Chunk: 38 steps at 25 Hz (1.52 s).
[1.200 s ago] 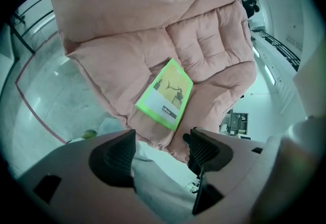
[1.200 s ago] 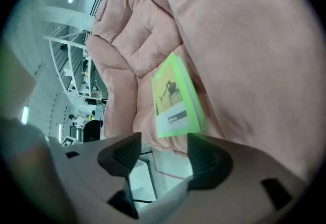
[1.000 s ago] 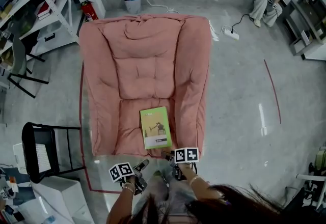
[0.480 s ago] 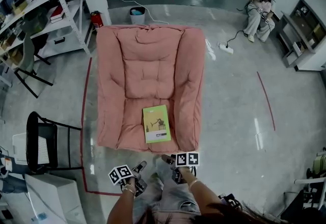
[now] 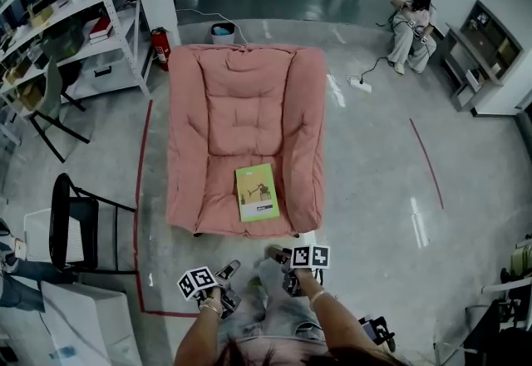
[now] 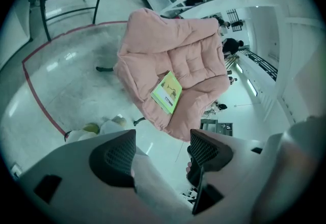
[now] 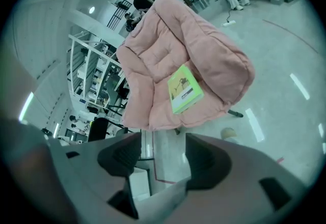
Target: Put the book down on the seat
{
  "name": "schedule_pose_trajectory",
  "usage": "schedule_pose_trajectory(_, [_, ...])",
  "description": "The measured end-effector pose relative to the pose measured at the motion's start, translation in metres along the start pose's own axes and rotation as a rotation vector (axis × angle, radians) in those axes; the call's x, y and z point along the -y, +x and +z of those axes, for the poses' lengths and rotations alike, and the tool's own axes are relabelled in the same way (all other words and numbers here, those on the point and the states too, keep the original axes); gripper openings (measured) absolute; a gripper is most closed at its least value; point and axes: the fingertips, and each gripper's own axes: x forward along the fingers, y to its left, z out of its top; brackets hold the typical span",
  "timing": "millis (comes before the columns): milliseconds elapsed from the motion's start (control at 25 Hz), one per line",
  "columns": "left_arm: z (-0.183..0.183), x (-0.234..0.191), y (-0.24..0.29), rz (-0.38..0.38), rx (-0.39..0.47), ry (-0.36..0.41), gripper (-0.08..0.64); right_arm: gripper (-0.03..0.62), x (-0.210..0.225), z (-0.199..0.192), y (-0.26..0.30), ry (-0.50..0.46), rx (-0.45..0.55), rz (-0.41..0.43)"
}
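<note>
Left gripper (image 6: 163, 149): jaws apart, nothing between them, just floor. Right gripper (image 7: 163, 154): same, jaws parted and empty. I hold both low and close to my body, well apart from the chair (image 5: 245, 119). The book (image 5: 256, 192) lies flat, cover up, on the seat cushion, near the front edge and a bit toward the right arm of the chair. Nothing is touching it. I judge the task done, so the risks are small. The main one is that the cushion is soft and puffy and the book sits close to the front lip. If the padding settles or the chair gets nudged, the book could slide forward off the seat onto the floor. The second is me going back in to tidy it. An open jaw catching the book's near edge would flip or drag it off. I can't tell whether the seat slopes forward. The best call is hands off, leaving both grippers clear of the chair.
</note>
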Motion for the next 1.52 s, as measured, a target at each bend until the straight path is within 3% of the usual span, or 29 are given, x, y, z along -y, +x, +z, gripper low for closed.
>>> schedule_pose_trajectory(240, [-0.022, -0.014, -0.018, -0.028, -0.011, -0.028, 0.322, 0.278, -0.001, -0.022, -0.016, 0.018, 0.022, 0.007])
schedule_pose_trajectory(680, [-0.051, 0.009, -0.025, -0.109, 0.011, 0.055, 0.322, 0.274, 0.002, -0.048, -0.05, -0.033, 0.087, 0.024])
schedule_pose_trajectory(840, [-0.074, 0.013, -0.036, -0.117, 0.027, 0.06, 0.322, 0.196, 0.001, -0.052, -0.069, -0.084, 0.109, 0.003])
schedule_pose_trajectory(1040, [-0.087, 0.019, -0.052, -0.135, 0.096, 0.096, 0.308, 0.19, -0.007, -0.063, -0.09, -0.101, 0.143, 0.068])
schedule_pose_trajectory(1520, [-0.143, 0.041, -0.085, -0.197, 0.163, 0.225, 0.229, 0.19, -0.007, -0.101, -0.15, -0.158, 0.203, 0.165])
